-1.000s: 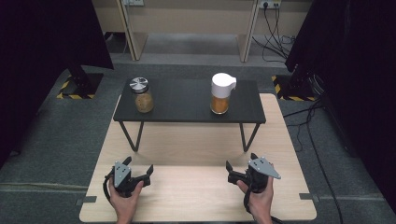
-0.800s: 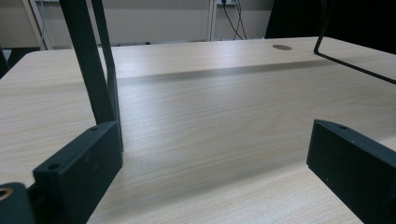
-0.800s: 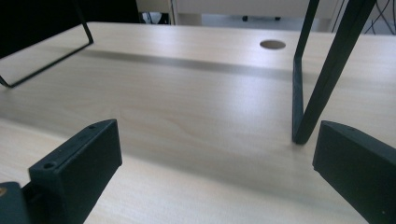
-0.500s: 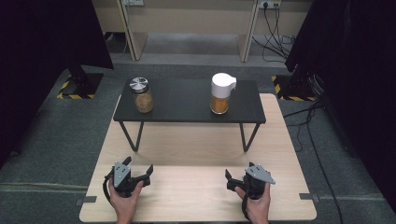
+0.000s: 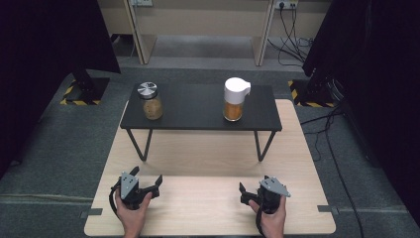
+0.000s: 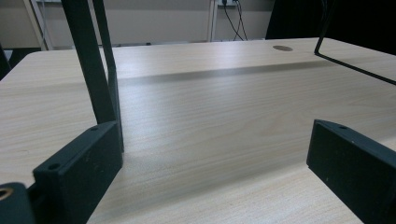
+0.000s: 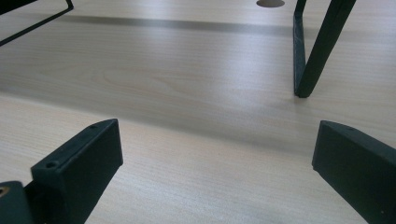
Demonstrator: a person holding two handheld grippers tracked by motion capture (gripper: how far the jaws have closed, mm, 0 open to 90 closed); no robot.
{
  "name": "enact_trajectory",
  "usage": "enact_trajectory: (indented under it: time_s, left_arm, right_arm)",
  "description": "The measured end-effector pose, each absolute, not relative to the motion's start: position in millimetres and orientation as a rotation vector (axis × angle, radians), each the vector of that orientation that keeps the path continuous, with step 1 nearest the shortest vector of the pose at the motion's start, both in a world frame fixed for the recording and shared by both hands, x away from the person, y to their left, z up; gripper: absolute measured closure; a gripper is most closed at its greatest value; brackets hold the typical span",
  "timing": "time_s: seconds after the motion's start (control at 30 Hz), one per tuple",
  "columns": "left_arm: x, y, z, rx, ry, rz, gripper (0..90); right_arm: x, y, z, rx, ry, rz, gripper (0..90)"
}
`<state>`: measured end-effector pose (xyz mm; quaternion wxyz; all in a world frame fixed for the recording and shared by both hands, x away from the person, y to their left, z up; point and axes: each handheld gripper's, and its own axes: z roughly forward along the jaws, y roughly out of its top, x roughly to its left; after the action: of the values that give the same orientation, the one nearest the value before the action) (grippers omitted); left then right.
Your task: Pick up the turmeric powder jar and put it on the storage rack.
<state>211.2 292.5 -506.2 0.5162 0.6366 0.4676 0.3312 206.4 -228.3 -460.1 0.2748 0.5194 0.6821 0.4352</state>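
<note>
Nothing is started yet: the glass jar with the silver lid (image 5: 150, 102) stands at the left end of the black metal shelf (image 5: 198, 106), and the white-capped jar of orange contents (image 5: 235, 100) stands right of its middle, both untouched. The left gripper (image 5: 148, 179) and the right gripper (image 5: 246, 192) rest low on the light wooden bench (image 5: 208, 158) near its front edge, jaws wide open and empty, pointing toward the shelf.

My forearms run off the high view's bottom edge, and what fills the jar (image 5: 150, 101) and the white-lidded container (image 5: 234, 99) is too small to tell.
</note>
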Motion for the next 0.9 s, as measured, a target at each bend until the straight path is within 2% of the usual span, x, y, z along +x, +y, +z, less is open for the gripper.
enact_trajectory:
  time_s: [0.9]
  left_arm:
    - [211.1,292.9,-506.6,1.525,1.123,0.794,2.5]
  right_arm:
    - [211.4,-221.9,-464.8,1.460,1.843,1.110,3.5]
